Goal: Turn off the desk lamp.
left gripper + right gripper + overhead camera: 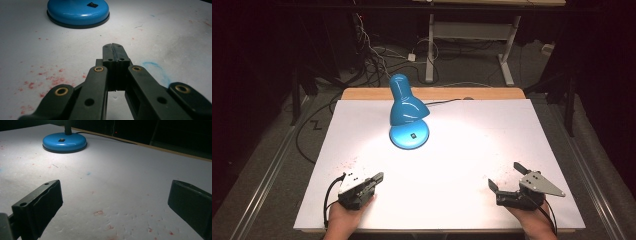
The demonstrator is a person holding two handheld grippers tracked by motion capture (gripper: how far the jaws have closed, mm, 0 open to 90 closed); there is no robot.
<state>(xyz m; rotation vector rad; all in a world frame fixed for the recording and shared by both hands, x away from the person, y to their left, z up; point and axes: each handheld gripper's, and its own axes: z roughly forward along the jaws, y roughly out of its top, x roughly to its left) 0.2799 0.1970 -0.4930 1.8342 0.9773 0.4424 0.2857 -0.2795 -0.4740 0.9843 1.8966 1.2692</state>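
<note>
A blue desk lamp (407, 107) stands lit at the far middle of the white table (492, 140), its shade tipped down over its round blue base (410, 136). The base (78, 11) has a small black switch (92, 4) on top; in the right gripper view the base (64, 142) lies far off at upper left. My left gripper (379, 176) rests near the front left edge, jaws pressed together with nothing between them (115, 50). My right gripper (507, 176) sits at the front right, jaws spread wide and empty (115, 197).
A black cord (447, 102) runs from the lamp to the table's back edge. Red specks and a faint blue ring (156, 70) mark the white surface. Beyond the table are floor cables (372, 50) and a white desk frame (472, 35).
</note>
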